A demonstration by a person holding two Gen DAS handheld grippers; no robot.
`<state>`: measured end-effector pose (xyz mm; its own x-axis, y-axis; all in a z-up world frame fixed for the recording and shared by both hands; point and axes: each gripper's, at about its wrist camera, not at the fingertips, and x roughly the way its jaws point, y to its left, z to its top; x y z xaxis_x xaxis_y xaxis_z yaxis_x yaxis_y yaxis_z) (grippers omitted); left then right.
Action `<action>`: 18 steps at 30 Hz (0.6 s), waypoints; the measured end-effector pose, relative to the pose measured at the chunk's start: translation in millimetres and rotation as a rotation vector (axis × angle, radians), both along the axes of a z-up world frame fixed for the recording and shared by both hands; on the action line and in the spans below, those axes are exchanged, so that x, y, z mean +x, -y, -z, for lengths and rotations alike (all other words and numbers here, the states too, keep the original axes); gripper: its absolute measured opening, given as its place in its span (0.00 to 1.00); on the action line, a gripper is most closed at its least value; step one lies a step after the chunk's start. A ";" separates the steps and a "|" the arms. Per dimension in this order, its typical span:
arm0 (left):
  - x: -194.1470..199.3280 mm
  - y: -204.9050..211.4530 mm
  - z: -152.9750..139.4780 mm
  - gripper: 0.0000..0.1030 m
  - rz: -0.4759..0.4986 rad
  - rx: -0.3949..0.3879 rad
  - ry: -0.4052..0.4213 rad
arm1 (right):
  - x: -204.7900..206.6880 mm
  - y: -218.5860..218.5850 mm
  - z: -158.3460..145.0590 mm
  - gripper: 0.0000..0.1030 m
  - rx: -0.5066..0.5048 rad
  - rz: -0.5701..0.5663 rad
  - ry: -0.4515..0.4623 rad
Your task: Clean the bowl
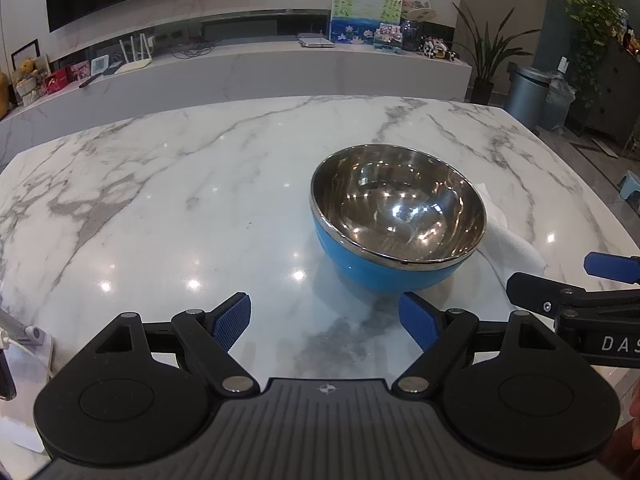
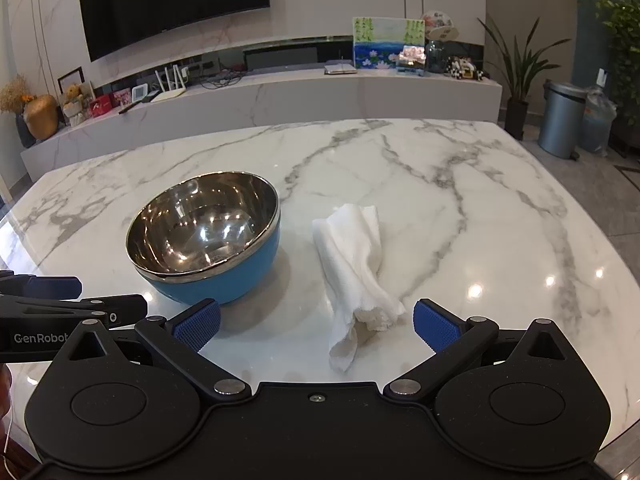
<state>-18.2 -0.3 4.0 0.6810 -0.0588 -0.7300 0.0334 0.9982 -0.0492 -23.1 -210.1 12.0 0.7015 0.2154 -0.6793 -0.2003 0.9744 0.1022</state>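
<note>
left gripper (image 1: 325, 326) and right gripper (image 2: 317, 326) are both hovering with jaws apart, holding nothing, the bowl (image 2: 204, 238) sitting upright on the marble table (image 2: 440, 184) just ahead, white cloth (image 2: 356, 268) lying beside it.

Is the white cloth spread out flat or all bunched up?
Bunched up. The white cloth lies rolled and crumpled in folds on the marble table.
</note>
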 end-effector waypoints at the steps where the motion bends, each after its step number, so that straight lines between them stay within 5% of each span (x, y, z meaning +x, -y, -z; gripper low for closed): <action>1: -0.1 0.8 -0.1 0.79 0.001 0.004 0.002 | 0.2 0.0 0.1 0.99 0.000 0.000 -0.001; 18: -0.2 6.4 1.5 0.79 0.014 0.021 0.001 | 0.0 -2.0 1.0 0.99 0.002 -0.012 -0.009</action>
<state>-18.4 -6.7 2.5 0.6807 -0.0531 -0.7306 0.0478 0.9985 -0.0281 -23.1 -208.1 11.1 0.6931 0.2252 -0.6848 -0.2108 0.9717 0.1063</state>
